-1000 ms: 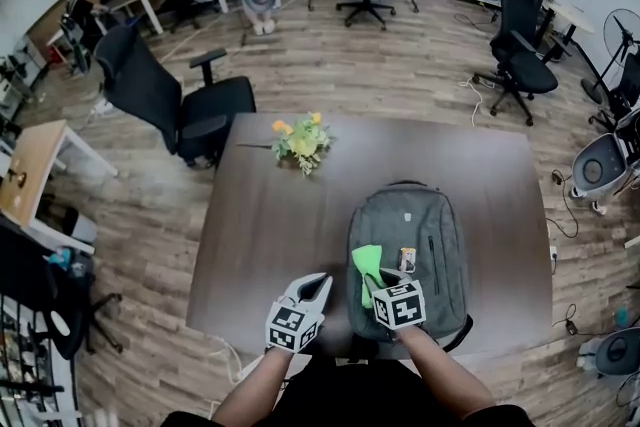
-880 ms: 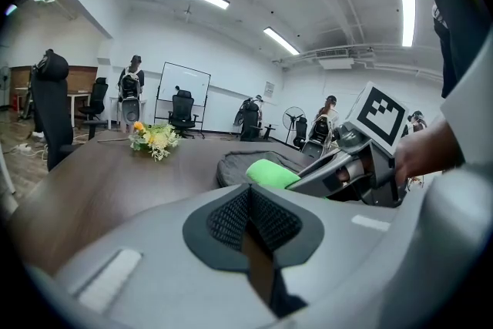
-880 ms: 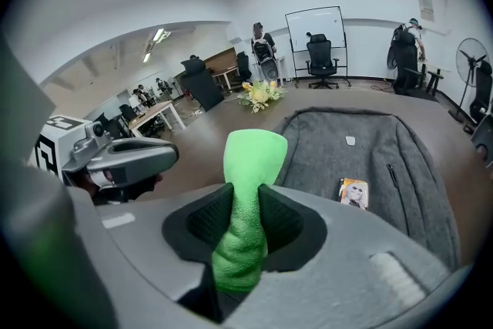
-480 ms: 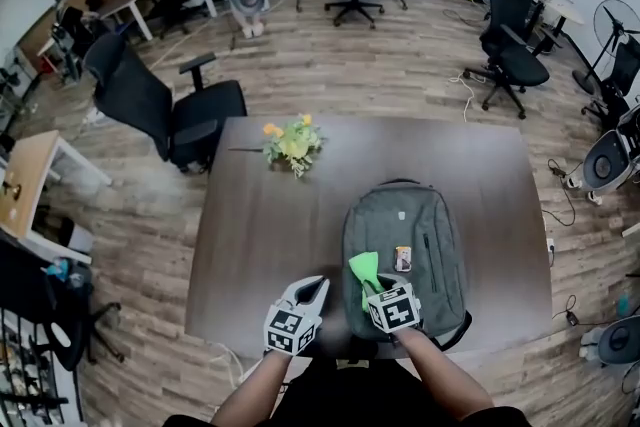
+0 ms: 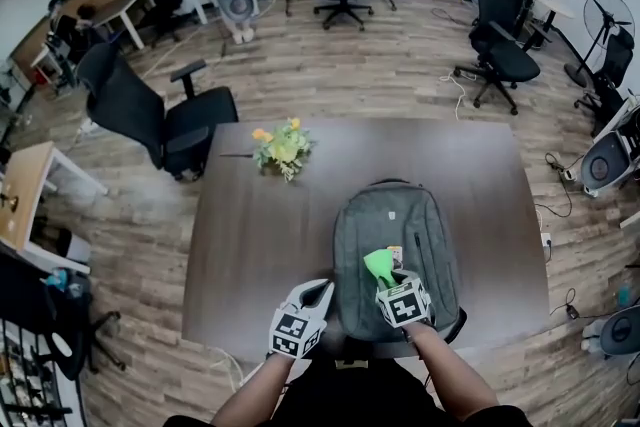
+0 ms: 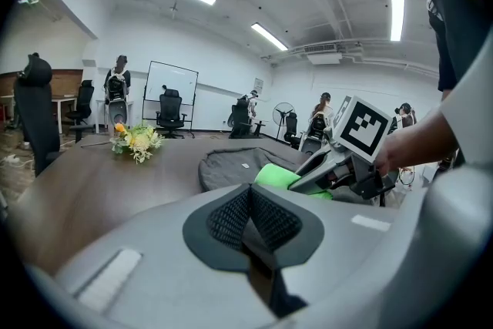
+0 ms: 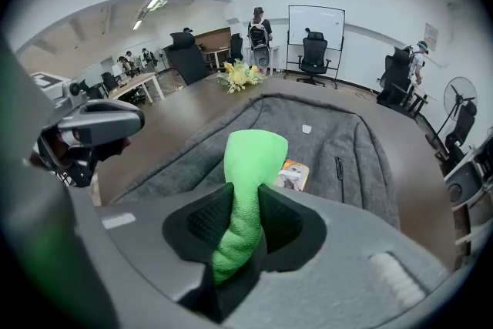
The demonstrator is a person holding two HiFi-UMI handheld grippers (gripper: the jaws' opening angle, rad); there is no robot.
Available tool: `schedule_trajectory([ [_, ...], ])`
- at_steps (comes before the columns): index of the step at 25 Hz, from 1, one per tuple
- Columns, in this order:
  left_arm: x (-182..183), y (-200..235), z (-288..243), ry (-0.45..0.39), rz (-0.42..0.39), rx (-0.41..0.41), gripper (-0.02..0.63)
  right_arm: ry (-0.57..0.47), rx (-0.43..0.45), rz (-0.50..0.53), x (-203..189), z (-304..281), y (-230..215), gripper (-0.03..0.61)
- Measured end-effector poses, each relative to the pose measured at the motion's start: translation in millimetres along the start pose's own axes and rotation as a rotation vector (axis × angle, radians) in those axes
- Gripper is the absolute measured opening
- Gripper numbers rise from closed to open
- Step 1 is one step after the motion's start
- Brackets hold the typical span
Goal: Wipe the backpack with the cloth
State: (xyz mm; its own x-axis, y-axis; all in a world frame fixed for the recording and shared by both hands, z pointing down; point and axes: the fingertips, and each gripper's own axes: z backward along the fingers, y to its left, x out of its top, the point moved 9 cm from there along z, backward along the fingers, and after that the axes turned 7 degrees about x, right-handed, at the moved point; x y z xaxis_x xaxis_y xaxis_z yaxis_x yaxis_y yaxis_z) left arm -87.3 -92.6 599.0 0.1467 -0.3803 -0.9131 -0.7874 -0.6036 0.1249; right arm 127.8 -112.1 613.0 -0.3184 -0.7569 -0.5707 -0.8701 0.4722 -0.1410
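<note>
The right gripper (image 7: 245, 206) pinches a bright green soft cloth (image 7: 251, 154) between clenched jaws. Its free end pokes out over the grey fabric backpack (image 5: 395, 220), which lies flat on the near right of the dark brown table (image 5: 255, 235). The left gripper (image 6: 250, 218), jaws together on nothing, hovers just left. Best to lay the cloth flat on the fabric and stroke from near to far.

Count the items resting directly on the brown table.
2: the flower bunch toward the far left, the grey backpack at the near right. The green cloth is clamped in the right gripper, over the backpack.
</note>
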Motion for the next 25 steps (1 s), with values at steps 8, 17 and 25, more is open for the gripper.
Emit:
schedule_trajectory([
  [8,2.5,-6.5,-7.9,0.007,-0.008,-0.009,0.020,0.026,-0.045,0.025,-5.8,12.9,-23.0,0.100],
  [17,0.7,-14.4,-13.4,0.023,-0.011,-0.036,0.020,0.049,-0.132,-0.005,-19.4,30.5,-54.5,0.100],
  [25,1.6,-17.2,-19.1,0.027,-0.016,-0.054,0.020,0.085,-0.245,-0.003,-36.9,47.6,-86.1,0.100],
])
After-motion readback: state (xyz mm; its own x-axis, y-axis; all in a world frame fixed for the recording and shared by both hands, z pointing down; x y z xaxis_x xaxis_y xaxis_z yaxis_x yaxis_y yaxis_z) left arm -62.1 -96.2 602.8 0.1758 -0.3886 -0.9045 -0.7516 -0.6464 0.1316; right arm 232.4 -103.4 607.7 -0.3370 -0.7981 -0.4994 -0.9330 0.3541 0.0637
